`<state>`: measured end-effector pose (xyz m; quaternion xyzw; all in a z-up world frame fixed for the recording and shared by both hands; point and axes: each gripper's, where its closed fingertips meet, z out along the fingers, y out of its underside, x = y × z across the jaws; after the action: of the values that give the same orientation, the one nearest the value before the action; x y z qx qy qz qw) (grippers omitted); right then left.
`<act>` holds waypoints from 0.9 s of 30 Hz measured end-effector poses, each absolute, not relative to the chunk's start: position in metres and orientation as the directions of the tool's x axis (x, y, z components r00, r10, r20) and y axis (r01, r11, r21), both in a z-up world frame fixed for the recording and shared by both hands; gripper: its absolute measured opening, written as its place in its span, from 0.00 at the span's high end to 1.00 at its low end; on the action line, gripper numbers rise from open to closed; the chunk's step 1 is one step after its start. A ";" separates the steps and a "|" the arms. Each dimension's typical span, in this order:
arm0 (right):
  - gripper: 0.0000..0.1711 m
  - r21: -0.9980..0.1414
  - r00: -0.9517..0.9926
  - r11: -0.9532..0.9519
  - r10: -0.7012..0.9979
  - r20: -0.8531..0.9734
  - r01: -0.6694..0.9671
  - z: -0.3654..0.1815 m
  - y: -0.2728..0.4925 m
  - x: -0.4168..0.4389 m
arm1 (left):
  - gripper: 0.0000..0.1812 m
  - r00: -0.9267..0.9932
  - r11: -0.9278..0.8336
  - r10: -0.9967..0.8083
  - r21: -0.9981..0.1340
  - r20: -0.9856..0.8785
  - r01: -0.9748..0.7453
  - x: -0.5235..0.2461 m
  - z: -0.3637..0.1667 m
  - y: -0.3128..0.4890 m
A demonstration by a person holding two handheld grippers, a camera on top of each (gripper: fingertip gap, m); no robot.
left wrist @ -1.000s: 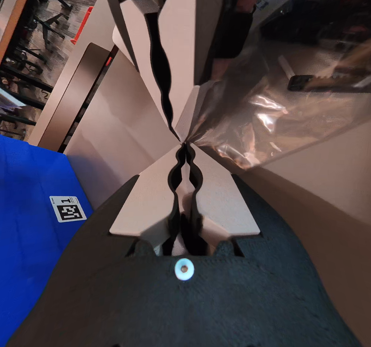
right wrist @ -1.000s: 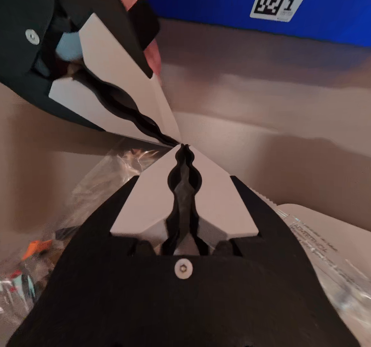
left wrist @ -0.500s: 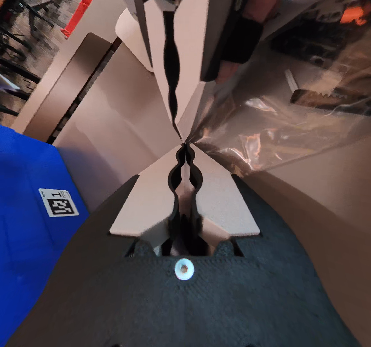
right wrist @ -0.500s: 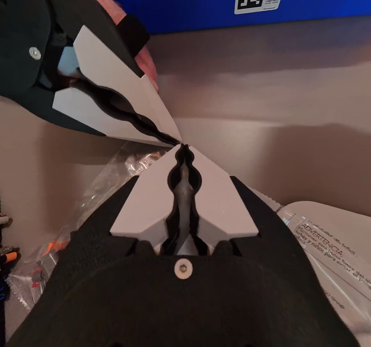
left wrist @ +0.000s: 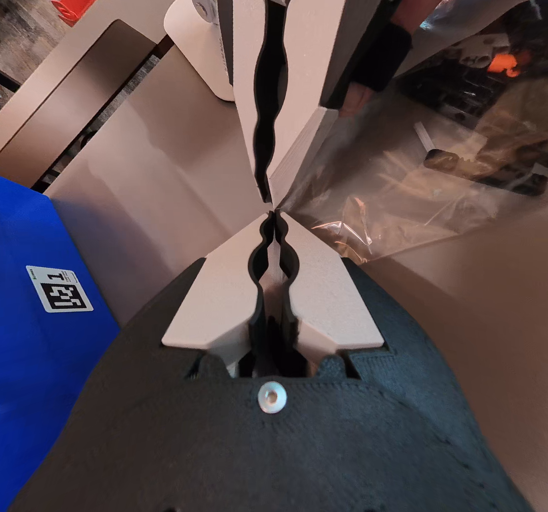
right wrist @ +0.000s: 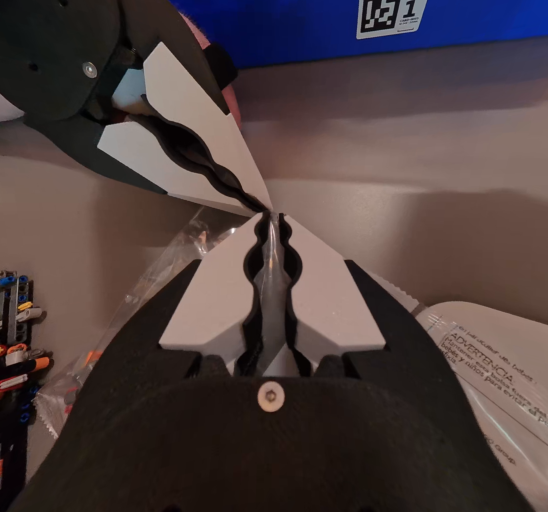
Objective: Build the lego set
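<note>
A clear plastic bag (left wrist: 385,201) with small lego parts hangs over the beige table (left wrist: 133,186). My left gripper (left wrist: 273,214) is shut on the bag's corner. My right gripper (left wrist: 267,198) comes in from the top of the left wrist view, tip to tip with it. In the right wrist view my right gripper (right wrist: 274,216) is shut on the bag, with film (right wrist: 271,260) bunched between its fingers. The left gripper (right wrist: 262,208) pinches the same corner from the upper left. The rest of the bag (right wrist: 148,275) droops to the lower left.
A blue box (right wrist: 296,8) with a square tag stands along the table's edge and also shows in the left wrist view (left wrist: 35,260). Loose lego parts (right wrist: 17,320) lie at the left. Another bag with print (right wrist: 489,379) lies at the right. A white stand base (left wrist: 201,53) sits behind. Less than 4 cm separates the two grippers' tips.
Both grippers stay shut on the bag's corner. They have shifted and turned together: the blue box's tag slid across both views, and the loose lego parts came into the right wrist view.
</note>
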<state>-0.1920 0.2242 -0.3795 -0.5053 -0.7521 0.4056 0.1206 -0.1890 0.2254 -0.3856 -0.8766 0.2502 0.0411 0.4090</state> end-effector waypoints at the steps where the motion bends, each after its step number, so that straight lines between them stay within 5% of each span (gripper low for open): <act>1: 1.00 -0.730 -0.459 0.164 0.860 -0.223 0.663 -0.380 0.225 -0.192 | 1.00 0.875 -0.541 -0.403 -0.702 -0.268 -0.464 -0.189 -0.385 0.225; 16: 1.00 -0.701 -0.396 0.158 0.898 -0.191 0.695 -0.388 0.229 -0.198 | 1.00 0.804 -0.533 -0.399 -0.602 -0.441 -0.595 -0.193 -0.392 0.229; 27: 1.00 -0.689 -0.295 0.115 0.944 -0.149 0.716 -0.391 0.236 -0.207 | 1.00 0.428 -0.457 -0.342 -0.250 -0.837 -0.853 -0.203 -0.391 0.237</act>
<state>-0.2071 0.2364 -0.3914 -0.5699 -0.7279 0.3432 0.1662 -0.2031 0.2371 -0.3913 -0.7702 0.3879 0.3679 0.3478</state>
